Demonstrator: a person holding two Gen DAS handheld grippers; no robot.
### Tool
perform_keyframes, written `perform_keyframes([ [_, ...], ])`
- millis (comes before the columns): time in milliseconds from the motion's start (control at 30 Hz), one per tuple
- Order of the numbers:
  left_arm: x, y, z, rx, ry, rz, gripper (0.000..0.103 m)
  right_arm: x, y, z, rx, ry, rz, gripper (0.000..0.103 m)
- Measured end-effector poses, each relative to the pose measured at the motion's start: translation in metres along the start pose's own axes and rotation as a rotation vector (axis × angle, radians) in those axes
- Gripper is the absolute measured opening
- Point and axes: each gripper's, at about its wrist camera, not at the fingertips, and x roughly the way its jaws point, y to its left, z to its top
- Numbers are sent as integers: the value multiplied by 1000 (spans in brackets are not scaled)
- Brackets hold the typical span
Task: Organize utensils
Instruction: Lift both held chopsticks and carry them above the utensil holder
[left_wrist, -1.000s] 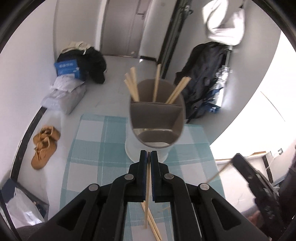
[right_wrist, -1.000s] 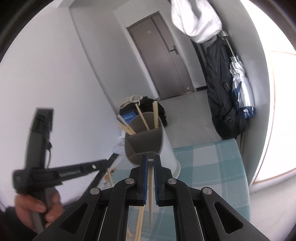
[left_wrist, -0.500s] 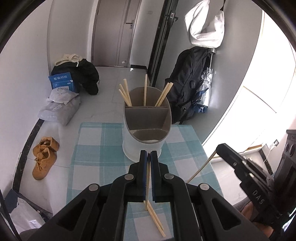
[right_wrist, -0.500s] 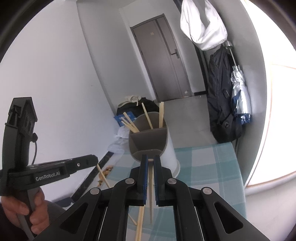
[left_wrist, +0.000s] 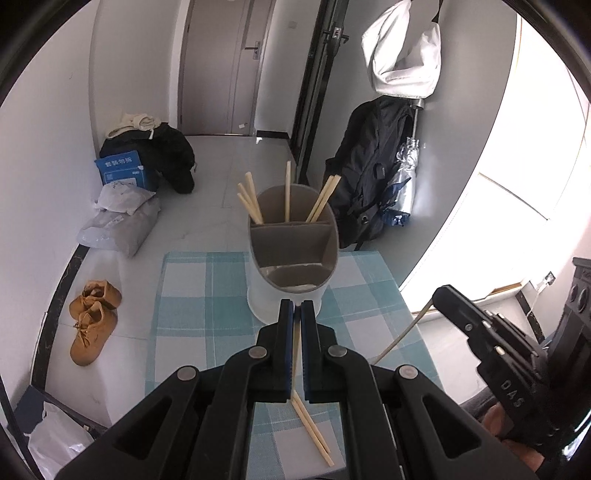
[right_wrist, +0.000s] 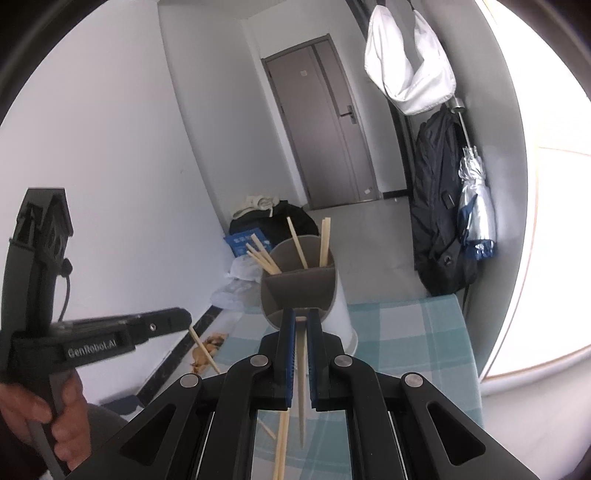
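Chopsticks (left_wrist: 253, 199): pale, matt bare wood. Utensil holder (left_wrist: 293, 254): smooth matt plastic, grey insert, white shell. Tablecloth (left_wrist: 192, 295): woven checked cloth. Boots (left_wrist: 92, 321): tan suede-like. Floor (left_wrist: 221, 184): glossy tile.

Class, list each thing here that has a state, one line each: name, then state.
left gripper: shut on a chopstick
right gripper: shut on a chopstick
utensil holder: upright, chopsticks in its far compartment
loose chopsticks: lying on the tablecloth
door: closed
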Motion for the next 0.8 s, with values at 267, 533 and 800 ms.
perform_keyframes([
  [267, -15, -8, 27, 2, -8, -39, 0, -4, 2, 19, -15, -13, 7, 5],
  [533, -26, -17, 64, -5, -49, -89, 0, -1, 7, 64, -20, -52, 33, 5],
  [800, -29, -11, 113, -35, -92, -100, 0, 8, 14, 120, -67, -101, 52, 5],
])
